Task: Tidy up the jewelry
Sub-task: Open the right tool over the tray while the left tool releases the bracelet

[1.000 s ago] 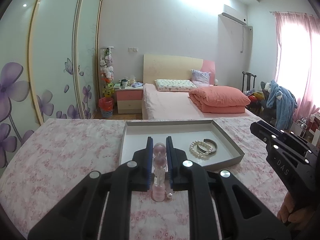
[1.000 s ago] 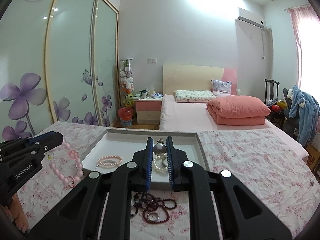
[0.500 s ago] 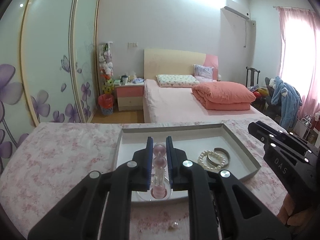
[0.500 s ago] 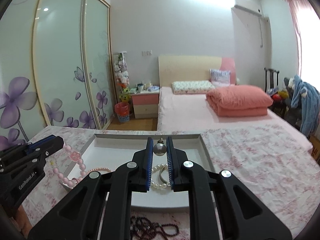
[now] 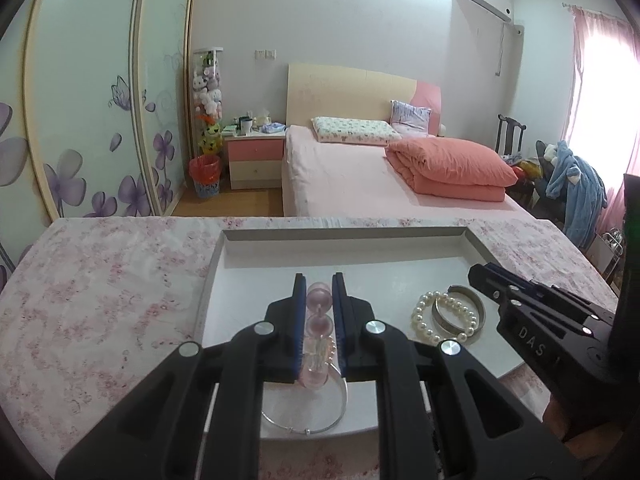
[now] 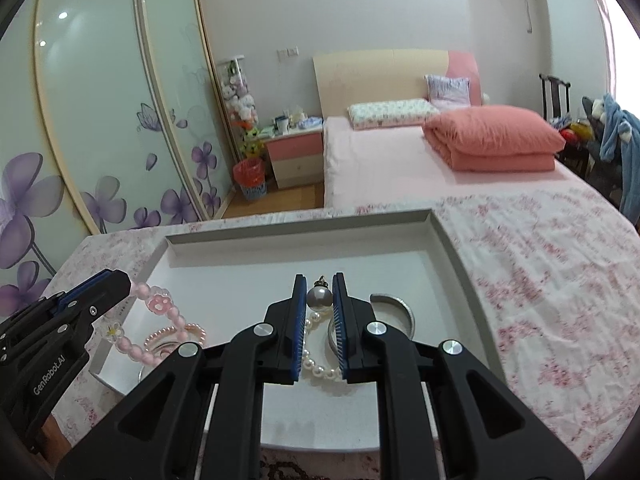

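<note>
Over the grey tray (image 5: 216, 280) on the floral-covered worktop, the left tongs (image 5: 319, 292) are clamped on a pink bead bracelet (image 5: 318, 320), and the right tongs (image 6: 319, 294) on a pearl pendant (image 6: 319, 297). Both pieces look light; the bracelet hangs limp, while the round pearl seems slippery and best pinched across its middle.

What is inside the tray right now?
The tray holds a pearl bracelet, a metal bangle and a thin silver hoop. The grippers hide part of its floor.
</note>
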